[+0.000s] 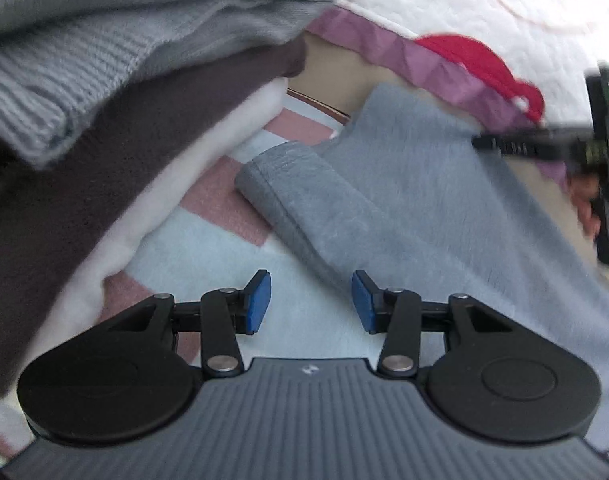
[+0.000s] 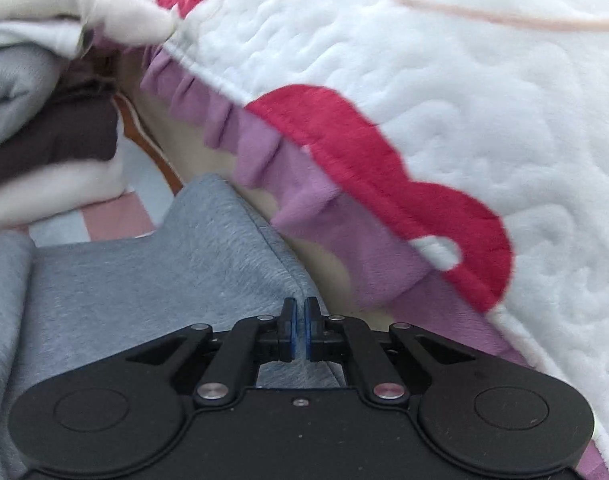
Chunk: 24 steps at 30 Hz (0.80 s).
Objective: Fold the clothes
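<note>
The surface is a soft mat point(image 1: 208, 256) with pink and pale blue squares. Beside it lies a white quilt point(image 2: 444, 92) with a purple frill and red patches. A stack point(image 1: 64, 128) of folded clothes stands at the left. No writing is readable. The grey garment point(image 1: 416, 200) lies on the mat. The left gripper point(image 1: 310, 302) is wide open and holds nothing. The right gripper point(image 2: 300, 330) is closed on the garment's edge.

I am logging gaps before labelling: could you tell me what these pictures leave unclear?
- Grey garment: its full shape is cut off by frame edges in both views.
- Right gripper: motion-blurred in left wrist view.
- Folded stack: its lower layers run behind the left gripper.
</note>
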Tool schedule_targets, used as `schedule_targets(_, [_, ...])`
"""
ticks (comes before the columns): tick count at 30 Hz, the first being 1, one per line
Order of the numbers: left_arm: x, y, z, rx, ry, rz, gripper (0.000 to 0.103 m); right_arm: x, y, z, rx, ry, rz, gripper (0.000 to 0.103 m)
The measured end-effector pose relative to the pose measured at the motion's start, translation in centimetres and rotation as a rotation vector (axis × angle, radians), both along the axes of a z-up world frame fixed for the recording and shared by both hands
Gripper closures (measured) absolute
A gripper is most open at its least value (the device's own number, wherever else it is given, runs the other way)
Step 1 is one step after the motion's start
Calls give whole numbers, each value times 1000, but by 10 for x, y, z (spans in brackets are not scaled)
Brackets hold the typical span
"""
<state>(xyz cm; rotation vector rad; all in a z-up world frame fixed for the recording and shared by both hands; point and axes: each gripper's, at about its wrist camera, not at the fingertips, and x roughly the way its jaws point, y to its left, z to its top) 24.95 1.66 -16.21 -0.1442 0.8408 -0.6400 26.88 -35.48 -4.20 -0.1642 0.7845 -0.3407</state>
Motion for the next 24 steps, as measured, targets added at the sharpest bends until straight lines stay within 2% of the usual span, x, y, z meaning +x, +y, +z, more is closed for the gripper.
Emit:
schedule_targets(3, [9,1,-2,-106,63,15,56,4,2,-8,-49,30,0,99])
schedule_targets(5, [10,-6,-4,-92,58,1,54,7,5,-13,-71,50,7,99])
schedule_targets(7, [12,-15,-8,-62,38,-17,55,6,6,-15,-51,56,23,99])
schedule_targets(8, [12,-18,-9,-55,17,-22,63,1,7,-13,-48,60,36,98])
schedule_targets(9, [11,-19,-9,-49,2,-24,100,-3,7,-11,-45,59,44,98])
schedule_targets(12, [3,-11,7,-49,-51,-19,102,-8,6,1,-23,1,47,99])
schedule_targets(14, [-9,-1,30,-39,-123,-6,102,-13,-1,11,34,-57,41,99])
schedule_targets(17, [-31,18,49,-22,-173,12,102,-20,-16,19,103,-112,31,99])
schedule_targets(19, [-38,21,42,19,-150,7,102,-16,-26,15,146,-78,51,100])
schedule_targets(22, [-27,23,24,38,-58,32,102,-3,-23,5,37,11,37,103])
schedule_targets(24, [-18,25,12,30,10,54,102,-1,-30,7,25,-2,-15,103])
